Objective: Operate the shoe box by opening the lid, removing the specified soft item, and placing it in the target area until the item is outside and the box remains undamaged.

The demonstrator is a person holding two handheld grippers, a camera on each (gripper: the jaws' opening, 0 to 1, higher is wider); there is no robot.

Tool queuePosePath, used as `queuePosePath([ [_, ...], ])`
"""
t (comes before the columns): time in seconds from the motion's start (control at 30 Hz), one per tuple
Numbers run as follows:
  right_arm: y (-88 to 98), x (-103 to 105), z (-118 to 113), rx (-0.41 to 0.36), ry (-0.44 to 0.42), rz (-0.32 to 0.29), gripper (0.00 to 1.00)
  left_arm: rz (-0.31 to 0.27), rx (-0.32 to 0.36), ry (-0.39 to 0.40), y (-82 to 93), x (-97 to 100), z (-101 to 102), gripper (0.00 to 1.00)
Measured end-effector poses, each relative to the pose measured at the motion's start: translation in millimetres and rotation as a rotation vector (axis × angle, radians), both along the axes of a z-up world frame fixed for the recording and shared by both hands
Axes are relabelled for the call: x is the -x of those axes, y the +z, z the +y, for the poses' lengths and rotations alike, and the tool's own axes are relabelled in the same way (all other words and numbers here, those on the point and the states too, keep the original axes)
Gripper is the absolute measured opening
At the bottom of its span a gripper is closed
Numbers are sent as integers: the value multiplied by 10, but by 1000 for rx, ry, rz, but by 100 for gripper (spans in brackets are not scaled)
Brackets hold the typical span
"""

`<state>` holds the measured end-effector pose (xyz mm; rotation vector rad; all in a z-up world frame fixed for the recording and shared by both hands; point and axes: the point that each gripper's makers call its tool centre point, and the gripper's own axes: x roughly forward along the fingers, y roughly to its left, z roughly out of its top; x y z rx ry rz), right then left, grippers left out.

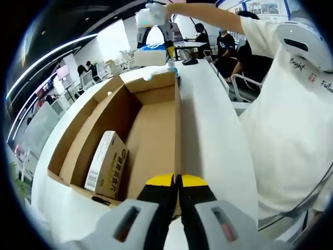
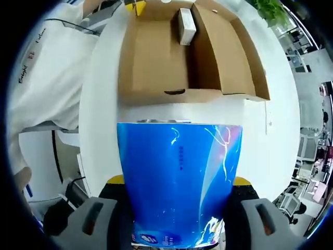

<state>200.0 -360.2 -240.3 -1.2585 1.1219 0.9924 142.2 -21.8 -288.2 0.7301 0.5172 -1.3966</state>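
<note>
The brown cardboard shoe box (image 1: 179, 120) lies open on the white table (image 1: 213, 135). A small tan and white carton (image 1: 106, 164) rests against its left inner wall. My left gripper (image 1: 177, 182) is shut on the box's near wall, yellow tips pinched together. At the far end of the table my right gripper (image 1: 155, 36) holds the blue soft pack (image 1: 152, 55) in the air. In the right gripper view the blue soft pack (image 2: 177, 177) sits clamped in the right gripper (image 2: 178, 180), above the table just outside the box (image 2: 151, 62). The carton (image 2: 186, 26) lies inside.
The person's white shirt (image 1: 281, 130) stands close along the table's right side, one arm stretched over it. Beyond the table's far end are desks, chairs and seated people (image 1: 226, 44). A plant (image 2: 270, 10) stands past the table's edge.
</note>
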Motion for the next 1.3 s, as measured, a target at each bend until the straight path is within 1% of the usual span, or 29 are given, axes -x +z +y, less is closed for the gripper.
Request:
queuePosePath([
  [0.3,0,11,-13,-19,-10,0,69,-4,2,2,-1,-3,6,2],
  [0.5,-4,-9,-88,1,-11,-2,69,-5,9,1,3,-5,9,2],
  [0.6,-30,20,-50,-22,-25,8,69,-3,9,1,4,-5,8,2],
  [0.63,-44,27,-16,-34,-6,15,69,-3,7,1,4,-5,7,2],
  [0.83,-96,3,-32,-11,-8,18,69,-9,8,3,6,-4,8,2],
  [1.0,-188,-1,-20,-19,-1,18,70,-8,9,3,8,-6,10,2],
  [1.17,-293,6,-13,-27,-6,34,70,-8,10,3,9,-8,13,2],
  [1.3,-295,14,-10,-28,-5,40,70,-6,9,4,8,-9,12,2],
])
